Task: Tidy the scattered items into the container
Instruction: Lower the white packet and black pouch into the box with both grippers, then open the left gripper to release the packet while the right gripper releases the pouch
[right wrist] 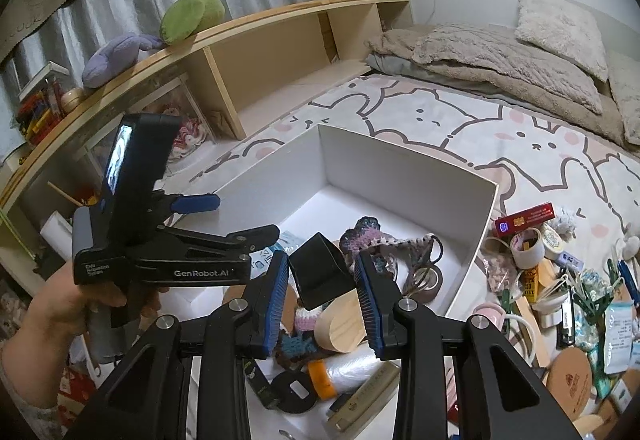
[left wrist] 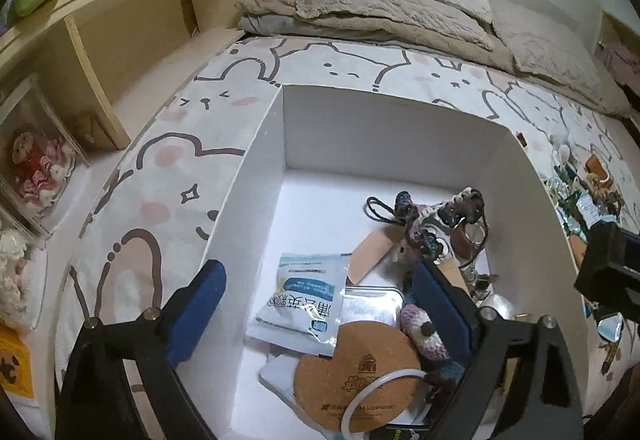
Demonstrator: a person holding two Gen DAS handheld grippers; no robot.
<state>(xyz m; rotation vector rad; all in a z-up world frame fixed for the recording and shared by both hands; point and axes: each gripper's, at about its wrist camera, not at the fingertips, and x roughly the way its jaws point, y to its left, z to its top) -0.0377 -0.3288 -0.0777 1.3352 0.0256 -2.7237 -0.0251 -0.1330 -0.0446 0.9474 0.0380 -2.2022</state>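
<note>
The bed point(left wrist: 248, 108), under a cartoon-animal sheet, carries a white box point(left wrist: 256, 168) that sits right below both tools. The left hand-held gripper point(left wrist: 316, 304) hangs over the box's near end with its blue pads spread wide and nothing between them. Under it lie a sachet point(left wrist: 298, 300), a cork coaster point(left wrist: 352, 384) with a white ring point(left wrist: 384, 396) on it, and a crochet piece point(left wrist: 424, 332); beyond its tips lies more crochet point(left wrist: 440, 216) on dark cords. The right hand-held gripper point(right wrist: 322, 276) is clamped on a black wedge-shaped piece point(right wrist: 320, 272), held above the box's near end. Under it lie a wooden piece point(right wrist: 344, 324) and a black disc point(right wrist: 294, 390). To its right, outside the box, scattered items point(right wrist: 560, 280) still cover the sheet: tape rolls, a red packet, clips, another coaster.
</note>
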